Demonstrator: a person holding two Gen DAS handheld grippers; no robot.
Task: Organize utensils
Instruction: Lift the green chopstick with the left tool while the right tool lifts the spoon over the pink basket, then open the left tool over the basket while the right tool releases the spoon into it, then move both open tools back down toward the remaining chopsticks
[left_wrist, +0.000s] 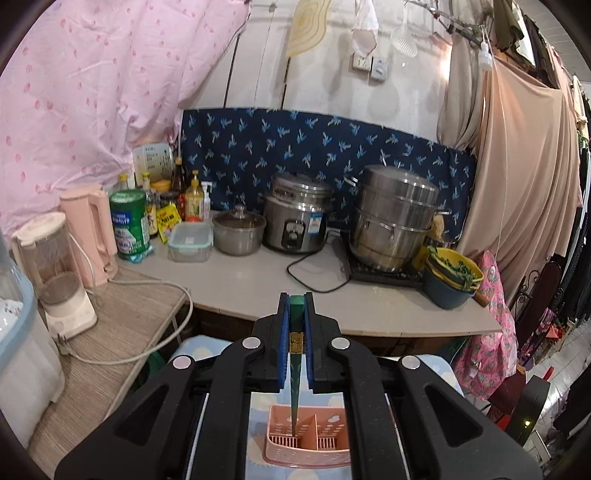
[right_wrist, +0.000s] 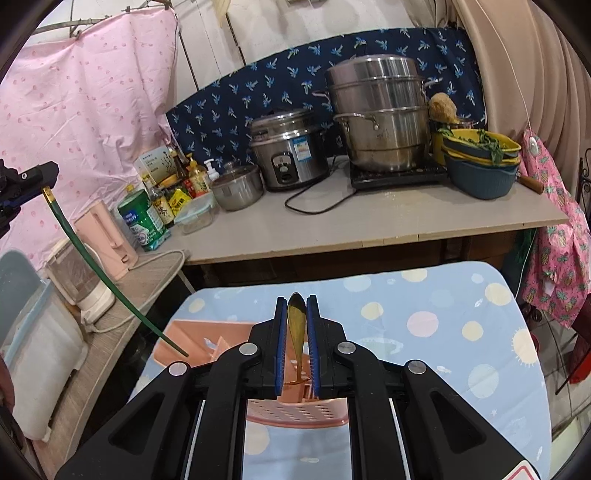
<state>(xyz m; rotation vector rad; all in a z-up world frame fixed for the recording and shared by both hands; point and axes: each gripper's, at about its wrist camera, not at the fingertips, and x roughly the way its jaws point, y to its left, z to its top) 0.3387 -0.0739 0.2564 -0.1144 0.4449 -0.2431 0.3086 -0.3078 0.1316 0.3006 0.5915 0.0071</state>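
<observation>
While left fingers pinch a tapered green chopstick, right fingers clamp a glossy amber spoon.

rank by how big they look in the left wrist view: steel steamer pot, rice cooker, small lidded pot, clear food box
1. steel steamer pot
2. rice cooker
3. small lidded pot and clear food box: they look about alike, so I leave them unranked.

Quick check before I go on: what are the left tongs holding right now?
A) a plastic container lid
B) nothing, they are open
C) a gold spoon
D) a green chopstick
D: the left tongs are shut on a green chopstick, whose tip hangs over the pink utensil caddy; the gold spoon is in the right tongs.
</observation>
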